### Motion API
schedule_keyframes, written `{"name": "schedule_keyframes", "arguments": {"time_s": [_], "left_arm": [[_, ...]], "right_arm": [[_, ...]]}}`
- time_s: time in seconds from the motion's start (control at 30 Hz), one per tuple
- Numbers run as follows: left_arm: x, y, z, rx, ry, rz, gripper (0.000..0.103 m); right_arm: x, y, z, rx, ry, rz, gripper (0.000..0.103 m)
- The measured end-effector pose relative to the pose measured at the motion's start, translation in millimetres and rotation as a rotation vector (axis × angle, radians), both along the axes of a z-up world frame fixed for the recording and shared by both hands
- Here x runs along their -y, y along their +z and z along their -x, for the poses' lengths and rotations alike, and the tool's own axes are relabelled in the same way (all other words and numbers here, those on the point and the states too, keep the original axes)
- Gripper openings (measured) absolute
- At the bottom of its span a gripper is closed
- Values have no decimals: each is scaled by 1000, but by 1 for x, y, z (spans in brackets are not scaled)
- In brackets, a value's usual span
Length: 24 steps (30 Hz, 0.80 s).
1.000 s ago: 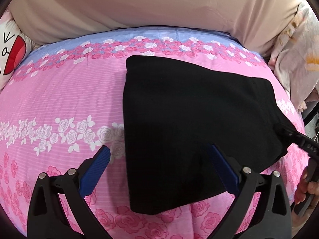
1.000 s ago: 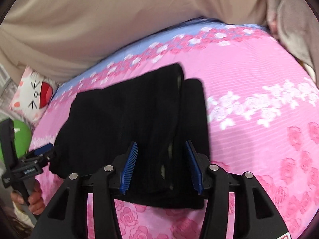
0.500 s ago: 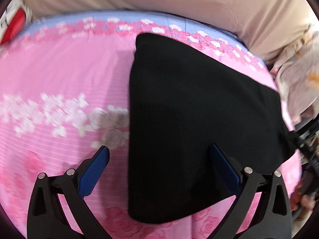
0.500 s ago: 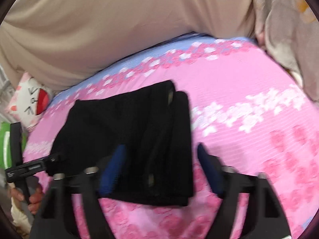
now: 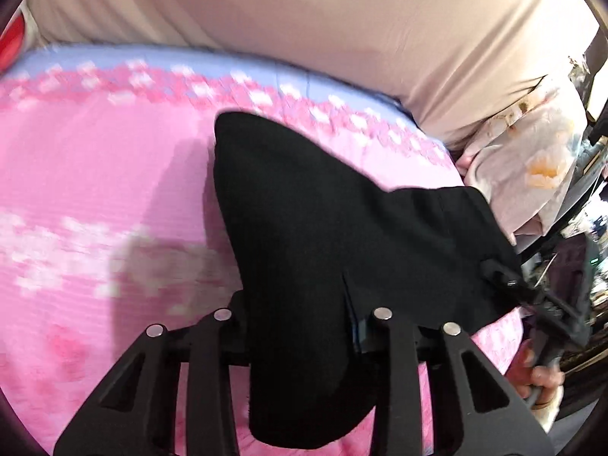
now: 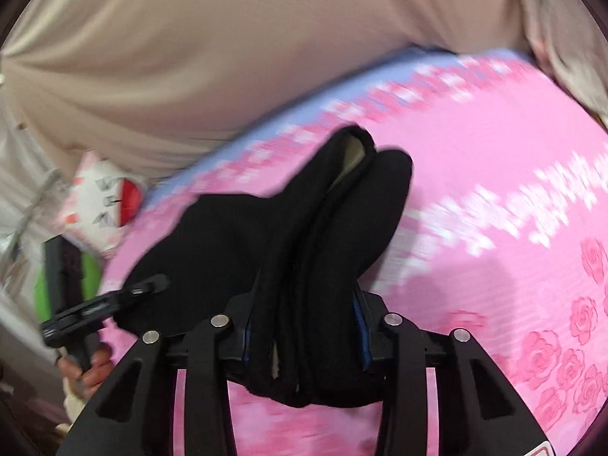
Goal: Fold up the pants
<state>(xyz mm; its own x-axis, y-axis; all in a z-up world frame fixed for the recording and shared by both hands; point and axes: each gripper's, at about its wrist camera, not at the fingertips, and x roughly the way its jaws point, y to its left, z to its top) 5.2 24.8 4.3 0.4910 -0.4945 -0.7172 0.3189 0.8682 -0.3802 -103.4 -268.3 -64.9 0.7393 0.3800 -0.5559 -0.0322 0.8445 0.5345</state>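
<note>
Two sets of tongs are on the fabric at once. Your left tongs are closing, and the near edge of the black pants is bunched between the arms; the blue pads are almost buried in cloth, so it reads as a clamp on that edge. Your right tongs are closing too, with a thick stack of folded layers pinched between the blue pads, and the cloth bulges out below the arms.

The pants lie folded on the pink rose-print bedsheet, their near edge lifted where you grip it, the far end resting on the bed toward the blue band of the sheet. From the right wrist view you can see the open ends of the folded layers at the far tip, pale lining showing inside.

Your right hand shows at the lower right of the left wrist view, wrapped around its handle. Your left hand shows low at the left in the right wrist view. Beige fabric rises behind the bed. A white cartoon cushion sits by the bed's far left corner, and a floral pillow lies off the right edge. Both views are motion-blurred.
</note>
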Motion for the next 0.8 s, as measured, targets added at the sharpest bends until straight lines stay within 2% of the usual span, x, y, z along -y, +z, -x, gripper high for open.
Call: {"name": "schedule_keyframes", "arguments": {"time_s": [0.07,0.1,0.17,0.23,0.27,0.3,0.33,0.37,0.43,0.47,0.5,0.57,0.6,0.63,0.67,0.7,0.77,0.8], "left_arm": [[-25,15,18,38,23,-48,33],[-38,18,26,32,35,-56,33],[-63,12,41,0,68,-85,37],[-77,-10,49,-54,92,-146,42],[-83,-30,49,-111,103,-160,48],[-89,-37,52,-123,121,-135,52],[-92,-34,57,-106,140,-111,52],[-93,-22,63,-68,152,-128,51],[-90,13,73,70,198,-176,51],[-87,24,75,110,206,-187,56],[-83,35,72,148,202,-186,66],[-70,48,61,175,187,-167,73],[-60,47,54,166,179,-171,73],[-47,42,41,153,165,-173,74],[-36,34,27,134,165,-187,80],[-30,25,16,113,175,-210,82],[-21,-9,-14,54,204,-300,82],[-20,-22,-26,24,227,-333,83]], "right_arm": [[-26,15,10,30,58,4,38],[-34,16,13,29,69,13,38],[-59,-3,16,-15,113,29,40],[-72,-38,12,-105,135,19,46],[-75,-51,11,-146,105,49,57],[-71,-58,18,-129,68,33,58],[-65,-57,24,-124,45,-3,58],[-60,-47,31,-113,-4,17,58],[-58,-18,42,-42,-89,138,52],[-61,-1,46,-1,-95,201,34],[-70,20,45,47,-53,216,18],[-89,39,37,96,22,188,14],[-103,44,28,109,70,193,11],[-116,46,15,113,108,206,11],[-126,43,3,107,135,215,11],[-138,31,-21,65,178,224,11],[-140,7,-54,-15,158,269,7],[-130,-16,-80,-97,108,328,0]]}}
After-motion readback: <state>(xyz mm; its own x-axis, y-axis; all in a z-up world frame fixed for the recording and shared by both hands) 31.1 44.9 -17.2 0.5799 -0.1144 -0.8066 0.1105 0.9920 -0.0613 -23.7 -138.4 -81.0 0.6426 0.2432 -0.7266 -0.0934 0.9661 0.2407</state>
